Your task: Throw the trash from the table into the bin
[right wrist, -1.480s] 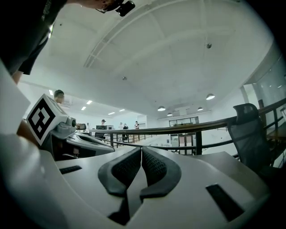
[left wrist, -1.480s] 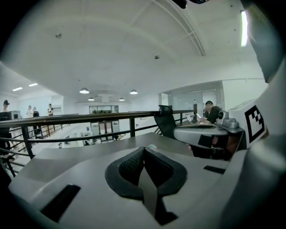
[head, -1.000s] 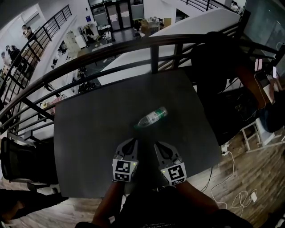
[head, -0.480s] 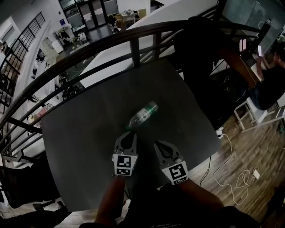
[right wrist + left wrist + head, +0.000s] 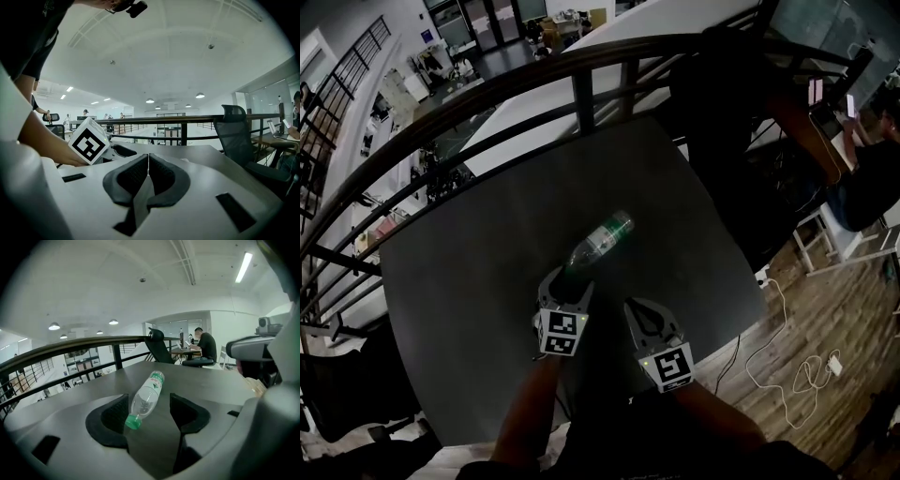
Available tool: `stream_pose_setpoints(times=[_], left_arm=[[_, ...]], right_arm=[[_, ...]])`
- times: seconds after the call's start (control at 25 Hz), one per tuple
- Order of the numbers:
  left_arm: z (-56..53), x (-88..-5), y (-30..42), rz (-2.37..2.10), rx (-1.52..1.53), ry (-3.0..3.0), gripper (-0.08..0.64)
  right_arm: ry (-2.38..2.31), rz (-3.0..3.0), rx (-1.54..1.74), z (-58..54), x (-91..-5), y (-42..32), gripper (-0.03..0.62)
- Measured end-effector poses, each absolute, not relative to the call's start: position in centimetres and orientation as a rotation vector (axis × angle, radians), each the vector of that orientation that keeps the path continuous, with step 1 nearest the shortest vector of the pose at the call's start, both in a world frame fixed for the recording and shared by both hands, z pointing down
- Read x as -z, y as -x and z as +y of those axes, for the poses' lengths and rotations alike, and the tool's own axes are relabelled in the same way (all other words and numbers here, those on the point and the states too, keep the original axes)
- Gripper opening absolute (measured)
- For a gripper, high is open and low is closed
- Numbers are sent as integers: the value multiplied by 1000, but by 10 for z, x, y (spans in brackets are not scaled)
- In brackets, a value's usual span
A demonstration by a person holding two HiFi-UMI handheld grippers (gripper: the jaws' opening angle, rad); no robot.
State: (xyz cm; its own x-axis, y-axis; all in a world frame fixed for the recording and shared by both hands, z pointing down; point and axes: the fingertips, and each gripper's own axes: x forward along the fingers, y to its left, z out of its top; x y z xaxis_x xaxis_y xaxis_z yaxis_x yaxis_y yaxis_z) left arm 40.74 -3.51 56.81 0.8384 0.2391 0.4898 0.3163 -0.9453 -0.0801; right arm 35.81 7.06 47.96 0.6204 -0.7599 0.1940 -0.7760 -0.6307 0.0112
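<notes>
On the worktop [image 5: 469, 281], just opening left tongs [image 5: 566, 281] astride the bottle [image 5: 602, 239] cap, unpinched; holding right tongs [image 5: 639, 314] closed, empty; advising sliding onto the body before squeezing.

Open tabletop [image 5: 487, 253] surrounds the bottle [image 5: 600, 239]; a railing [image 5: 582, 103] lines its far edge.

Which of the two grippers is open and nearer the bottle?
The left gripper: its jaws have just been opening and stand apart, the green-capped end of the bottle between them, not pinched. The right gripper is shut, empty, farther back.
</notes>
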Motion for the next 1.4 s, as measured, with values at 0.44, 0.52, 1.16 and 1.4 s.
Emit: stream_pose_setpoints(times=[0.44, 0.52, 1.16, 1.4], left_arm=[[-52, -620, -438, -489, 939, 2668, 278], [-51, -630, -444, -529, 989, 2623, 278], [-44, -656, -455, -614, 1139, 2625, 269], [-39, -659, -451, -598, 1160, 2651, 250]], right_arm=[[-2714, -1369, -364, 52, -512, -363, 25], [-2708, -1368, -389, 50, -518, -367, 25], [-2683, -1367, -449, 40, -542, -382, 25], [-2699, -1360, -430, 48, -544, -383, 25]])
